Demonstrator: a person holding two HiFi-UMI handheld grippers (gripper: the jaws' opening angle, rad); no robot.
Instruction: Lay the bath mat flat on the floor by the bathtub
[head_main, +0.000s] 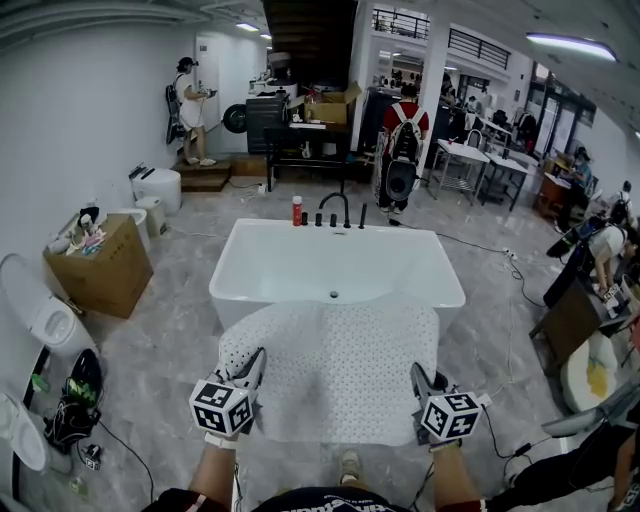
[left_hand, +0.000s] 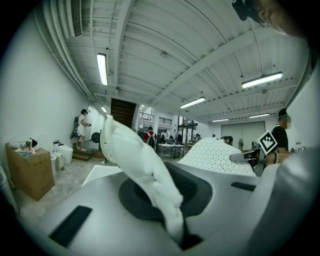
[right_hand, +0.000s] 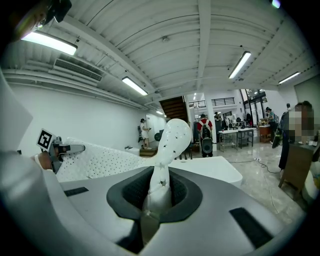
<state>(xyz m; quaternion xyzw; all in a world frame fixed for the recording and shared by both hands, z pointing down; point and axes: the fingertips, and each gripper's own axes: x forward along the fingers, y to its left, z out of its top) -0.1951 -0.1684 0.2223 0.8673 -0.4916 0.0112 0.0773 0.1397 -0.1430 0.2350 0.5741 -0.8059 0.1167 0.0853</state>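
Head view: bath mat (head_main: 335, 370) runs ahead onto bathtub (head_main: 270, 228), left gripper (head_main: 254, 366) and right gripper (head_main: 420, 380) pinching its near corners

This is a large open work hall with a bathroom mock-up staged inside it. A freestanding white bathtub (head_main: 335, 275) stands alone on a grey marble-look floor (head_main: 180, 340), with toilets (head_main: 158, 186) and a cardboard box (head_main: 100, 268) along the white wall. Behind are work tables (head_main: 470, 155), a dark staircase (head_main: 310, 30), a person wearing a backpack (head_main: 403, 135), loose cables (head_main: 470, 243), and strip lights (head_main: 568, 45) under exposed ceiling beams (left_hand: 200, 60).
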